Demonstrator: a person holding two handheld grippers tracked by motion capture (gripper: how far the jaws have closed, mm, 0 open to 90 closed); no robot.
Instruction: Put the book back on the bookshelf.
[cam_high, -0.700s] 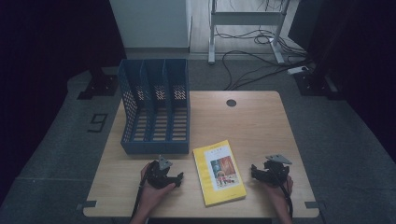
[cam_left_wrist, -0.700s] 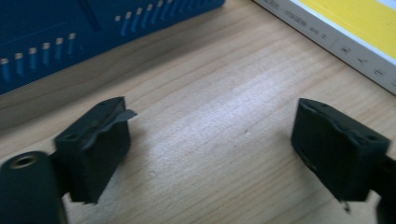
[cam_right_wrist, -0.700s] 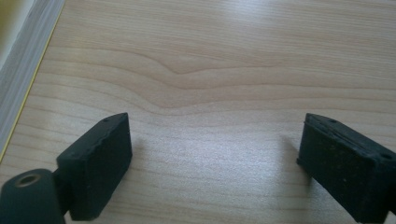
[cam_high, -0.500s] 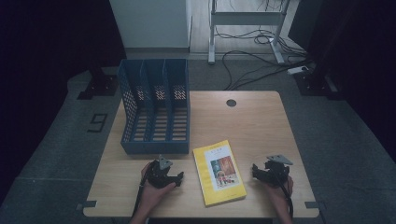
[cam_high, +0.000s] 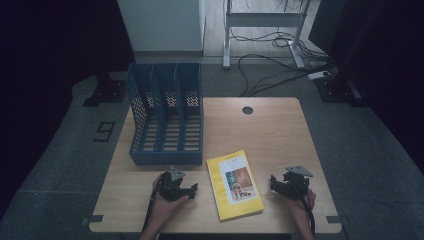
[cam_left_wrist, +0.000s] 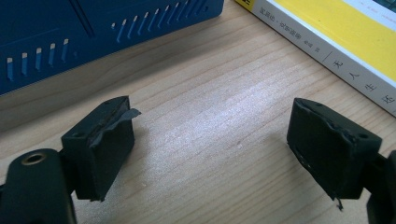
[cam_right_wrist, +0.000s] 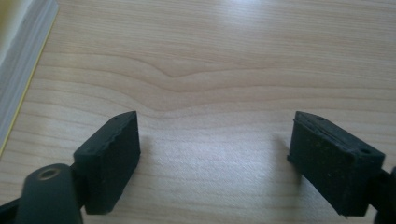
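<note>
A yellow book (cam_high: 234, 184) lies flat near the table's front edge, its spine (cam_left_wrist: 322, 51) toward my left gripper. My left gripper (cam_high: 192, 188) rests on the wood just left of the book, jaws wide open with nothing between them (cam_left_wrist: 210, 154). Right of the book, my right gripper (cam_high: 273, 181) sits low over the table, also open and empty (cam_right_wrist: 212, 158); the book's page edge (cam_right_wrist: 21, 60) shows at the left of the right gripper view. A blue three-slot file holder (cam_high: 167, 117) stands behind the left gripper, its perforated base (cam_left_wrist: 93, 37) close ahead in the left gripper view.
The wooden table (cam_high: 270, 135) has a round cable hole (cam_high: 247, 110) near its back edge. Beyond the table, cables (cam_high: 270, 75) lie on the floor beside a metal desk frame (cam_high: 262, 22). A floor marking (cam_high: 104, 131) lies left of the table.
</note>
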